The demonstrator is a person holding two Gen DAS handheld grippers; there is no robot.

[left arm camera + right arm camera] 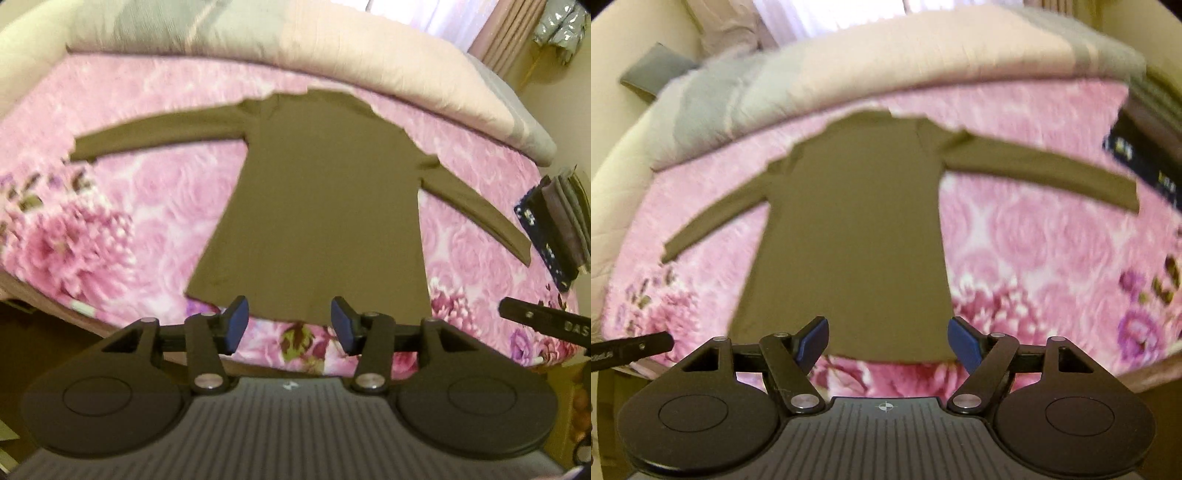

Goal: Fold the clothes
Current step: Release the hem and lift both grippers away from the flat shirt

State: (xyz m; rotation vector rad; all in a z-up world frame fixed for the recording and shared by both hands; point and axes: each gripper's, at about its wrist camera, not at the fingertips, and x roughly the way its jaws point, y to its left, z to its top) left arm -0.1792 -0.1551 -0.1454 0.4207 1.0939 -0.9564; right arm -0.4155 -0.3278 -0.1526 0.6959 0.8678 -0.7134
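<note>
An olive-brown long-sleeved top [317, 206] [857, 229] lies flat on a pink flowered bedspread [155, 192] [1027, 240], neck away from me, both sleeves spread out sideways. My left gripper [290, 325] hovers above the hem near the bed's front edge, open, with nothing between its blue pads [236, 321]. My right gripper [886, 343] hangs over the same hem, a little to the right, also open and empty. The tip of the other gripper shows at the right edge of the left wrist view [543, 321] and at the left edge of the right wrist view [631, 350].
A folded cream and grey quilt [332, 51] [886, 70] runs along the far side of the bed. A stack of folded clothes [557, 221] [1145, 147] sits at the right, touching the end of the right sleeve. Curtains [461, 22] hang behind.
</note>
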